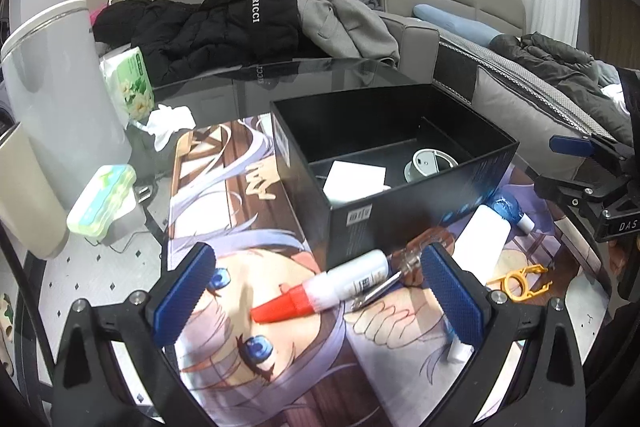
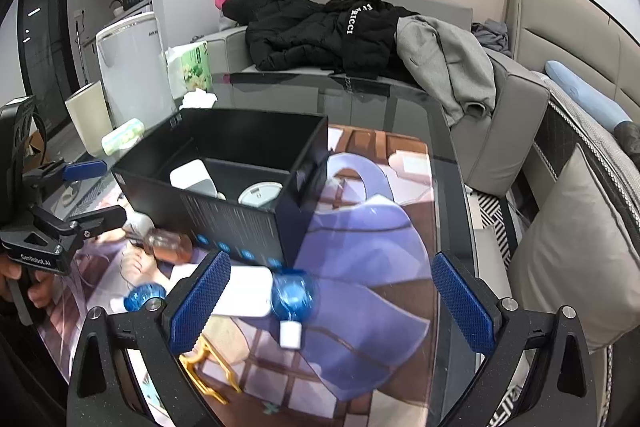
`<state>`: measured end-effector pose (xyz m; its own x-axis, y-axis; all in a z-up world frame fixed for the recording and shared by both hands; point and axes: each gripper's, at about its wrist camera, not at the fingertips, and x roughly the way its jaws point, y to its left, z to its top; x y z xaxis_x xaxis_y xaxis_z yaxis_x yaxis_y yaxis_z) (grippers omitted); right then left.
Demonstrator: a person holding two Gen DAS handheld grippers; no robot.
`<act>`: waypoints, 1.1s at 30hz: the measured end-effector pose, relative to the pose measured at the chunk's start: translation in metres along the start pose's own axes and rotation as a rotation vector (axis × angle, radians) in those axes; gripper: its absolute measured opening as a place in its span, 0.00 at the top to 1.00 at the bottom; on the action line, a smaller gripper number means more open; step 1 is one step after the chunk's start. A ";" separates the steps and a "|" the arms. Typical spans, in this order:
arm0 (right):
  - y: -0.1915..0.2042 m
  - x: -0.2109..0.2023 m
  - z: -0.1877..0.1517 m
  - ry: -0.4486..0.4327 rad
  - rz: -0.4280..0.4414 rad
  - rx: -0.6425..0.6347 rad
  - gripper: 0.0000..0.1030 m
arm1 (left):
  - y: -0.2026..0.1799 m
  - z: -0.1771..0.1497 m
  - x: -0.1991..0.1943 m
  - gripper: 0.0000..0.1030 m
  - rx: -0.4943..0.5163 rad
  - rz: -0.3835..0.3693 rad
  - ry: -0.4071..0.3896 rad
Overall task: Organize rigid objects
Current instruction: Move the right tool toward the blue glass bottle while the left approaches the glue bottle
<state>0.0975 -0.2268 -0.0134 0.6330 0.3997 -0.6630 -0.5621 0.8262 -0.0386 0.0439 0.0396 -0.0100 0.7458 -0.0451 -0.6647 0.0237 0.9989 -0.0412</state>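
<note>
A white tube with a red cap [image 1: 340,281] lies on the printed mat, across the shaft of a screwdriver with a brown clear handle [image 1: 420,253]. My left gripper [image 1: 318,293] is open, one pad on each side of the two. Behind them stands an open black box [image 1: 400,99] holding a white card [image 1: 354,179] and a grey round part [image 1: 426,165]. My right gripper [image 2: 332,303] is open over a blue bottle with a white cap [image 2: 294,297] and a white block [image 2: 248,291]. A yellow plastic tool [image 2: 208,367] lies near its left finger.
A tissue pack [image 1: 130,83], a green case [image 1: 102,199] and a white bin [image 1: 60,87] stand left of the mat. Jackets [image 2: 320,31] lie on the sofa behind the glass table. A cushion [image 2: 576,247] and the table's edge [image 2: 460,163] are on the right.
</note>
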 end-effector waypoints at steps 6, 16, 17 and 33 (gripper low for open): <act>-0.002 0.001 -0.009 0.031 -0.015 -0.005 0.01 | 0.003 -0.007 0.001 0.00 -0.010 0.019 0.041; -0.005 0.010 -0.023 0.124 -0.043 -0.016 0.01 | 0.000 -0.012 0.009 0.00 -0.012 0.027 0.098; -0.005 0.012 -0.025 0.135 -0.045 -0.018 0.01 | -0.001 -0.012 0.009 0.00 -0.012 0.024 0.102; -0.026 0.034 -0.027 0.204 -0.220 0.040 0.01 | -0.003 -0.011 0.017 0.00 -0.017 0.020 0.129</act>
<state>0.1193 -0.2458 -0.0549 0.6151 0.1242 -0.7786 -0.3988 0.9009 -0.1713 0.0492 0.0360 -0.0294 0.6540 -0.0275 -0.7560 -0.0025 0.9993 -0.0385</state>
